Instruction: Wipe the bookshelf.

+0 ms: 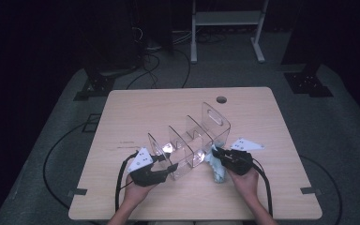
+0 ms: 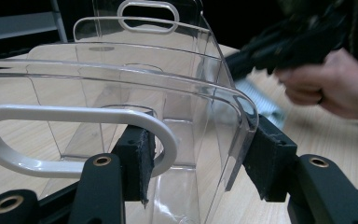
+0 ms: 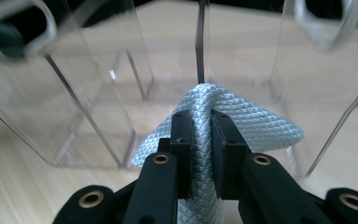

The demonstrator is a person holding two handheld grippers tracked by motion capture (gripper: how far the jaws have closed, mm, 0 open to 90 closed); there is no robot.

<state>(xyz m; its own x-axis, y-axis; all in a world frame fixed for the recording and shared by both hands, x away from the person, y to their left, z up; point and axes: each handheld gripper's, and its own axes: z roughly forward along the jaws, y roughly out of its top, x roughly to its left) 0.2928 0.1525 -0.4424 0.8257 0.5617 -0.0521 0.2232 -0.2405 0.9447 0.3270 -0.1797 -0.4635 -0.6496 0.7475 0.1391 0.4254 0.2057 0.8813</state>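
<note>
Wooden table [image 1: 136, 112]: clear rack [image 1: 192, 138] probably blocks cloth [image 1: 217, 165].

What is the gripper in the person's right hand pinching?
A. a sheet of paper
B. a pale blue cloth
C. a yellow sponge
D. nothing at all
B: the right gripper has its jaws shut on a folded pale blue cloth with a quilted texture, beside the clear organizer.
</note>
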